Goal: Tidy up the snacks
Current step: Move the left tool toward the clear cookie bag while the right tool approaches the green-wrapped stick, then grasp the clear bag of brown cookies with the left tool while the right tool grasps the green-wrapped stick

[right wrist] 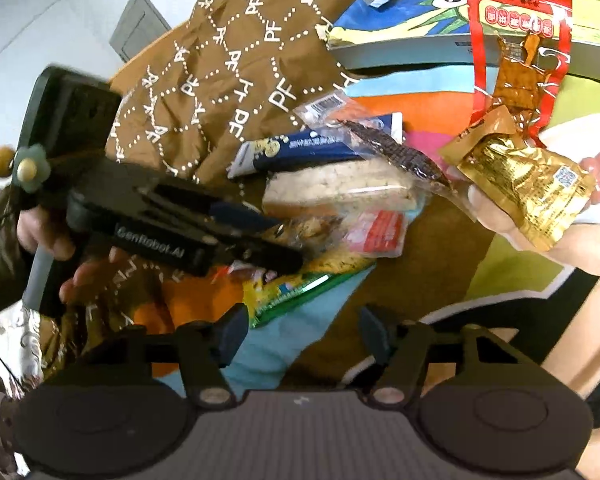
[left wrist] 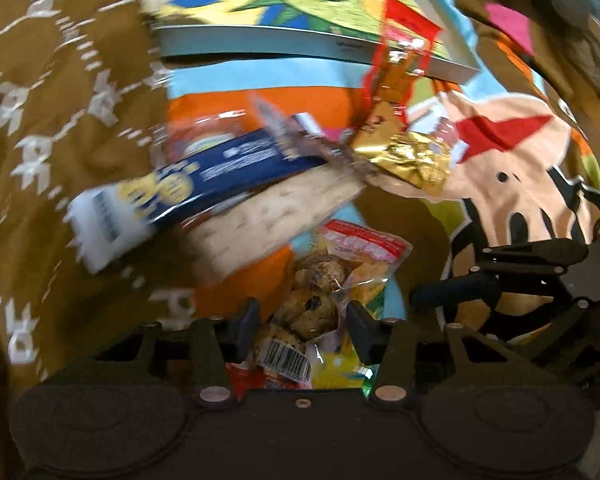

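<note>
A pile of snack packets lies on a colourful cartoon blanket [left wrist: 512, 168]. My left gripper [left wrist: 302, 326] has its fingers on either side of a clear cookie packet [left wrist: 312, 304] with a red label; whether the pads press it I cannot tell. The same gripper shows in the right wrist view [right wrist: 260, 236] over the cookie packet [right wrist: 340, 232]. My right gripper [right wrist: 300, 334] is open and empty, above the blanket. Beyond lie a blue packet [left wrist: 204, 176], a rice cracker bar [left wrist: 268, 208], a gold packet [left wrist: 412, 156] and a red packet [left wrist: 404, 52].
A picture book [left wrist: 300, 8] lies at the far edge of the blanket. A brown patterned quilt [left wrist: 60, 120] covers the left. A green-edged packet [right wrist: 300, 284] lies under the cookies. My right gripper also shows at the right of the left wrist view [left wrist: 500, 280].
</note>
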A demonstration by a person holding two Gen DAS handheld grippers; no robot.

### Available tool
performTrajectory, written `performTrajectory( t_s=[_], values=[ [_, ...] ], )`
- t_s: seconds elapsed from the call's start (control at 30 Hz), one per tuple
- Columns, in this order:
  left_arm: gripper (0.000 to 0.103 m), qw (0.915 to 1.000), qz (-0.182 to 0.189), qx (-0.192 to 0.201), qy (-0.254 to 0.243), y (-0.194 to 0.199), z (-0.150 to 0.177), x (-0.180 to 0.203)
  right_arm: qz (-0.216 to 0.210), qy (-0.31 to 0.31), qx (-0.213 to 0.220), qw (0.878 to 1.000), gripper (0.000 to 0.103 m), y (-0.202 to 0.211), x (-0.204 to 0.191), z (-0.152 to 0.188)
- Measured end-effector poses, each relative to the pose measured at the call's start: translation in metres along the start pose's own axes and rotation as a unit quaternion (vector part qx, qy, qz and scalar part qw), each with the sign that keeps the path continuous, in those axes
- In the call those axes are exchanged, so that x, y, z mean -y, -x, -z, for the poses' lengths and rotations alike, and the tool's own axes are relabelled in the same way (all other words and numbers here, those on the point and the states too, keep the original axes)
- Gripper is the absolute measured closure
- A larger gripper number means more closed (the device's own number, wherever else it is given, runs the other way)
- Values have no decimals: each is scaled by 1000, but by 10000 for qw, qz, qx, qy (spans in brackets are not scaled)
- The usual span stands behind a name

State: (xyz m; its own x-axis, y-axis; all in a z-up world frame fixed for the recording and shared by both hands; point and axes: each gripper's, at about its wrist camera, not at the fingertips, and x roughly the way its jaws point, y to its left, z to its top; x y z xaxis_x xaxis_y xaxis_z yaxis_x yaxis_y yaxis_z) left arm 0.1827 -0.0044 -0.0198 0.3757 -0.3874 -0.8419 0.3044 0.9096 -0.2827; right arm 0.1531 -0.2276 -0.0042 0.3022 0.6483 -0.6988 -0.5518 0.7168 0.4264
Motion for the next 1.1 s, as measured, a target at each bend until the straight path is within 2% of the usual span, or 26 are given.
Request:
performTrajectory(
  t_s=[0.13,0.27,0.4,0.6,0.87,0.97,1.1],
  values=[
    [55,9984,-458,68,327,16,19,-7,-172,-183,81,9997,40,-5,1,-2],
    [54,9968,-638,137,469,27,31,-13,-305,-479,129,9983,44,-15,5,-4],
    [53,9970,-645,185,388,28,33,-14,-383,-876,230,9952,47,-25,12,-5],
    [49,9977,-625,177,167,26,34,-12,-521,-1521,412,9861,60,-37,25,-10],
    [47,9976,-691,83,-74,20,36,-7,-707,-2115,570,9732,59,-46,39,-14],
    [51,9965,-813,51,-164,17,36,-4,-865,-2474,605,9631,59,-47,49,-13],
    [54,9958,-912,2,-81,17,35,-3,-818,-2609,676,9595,63,-45,53,-12]
  ],
)
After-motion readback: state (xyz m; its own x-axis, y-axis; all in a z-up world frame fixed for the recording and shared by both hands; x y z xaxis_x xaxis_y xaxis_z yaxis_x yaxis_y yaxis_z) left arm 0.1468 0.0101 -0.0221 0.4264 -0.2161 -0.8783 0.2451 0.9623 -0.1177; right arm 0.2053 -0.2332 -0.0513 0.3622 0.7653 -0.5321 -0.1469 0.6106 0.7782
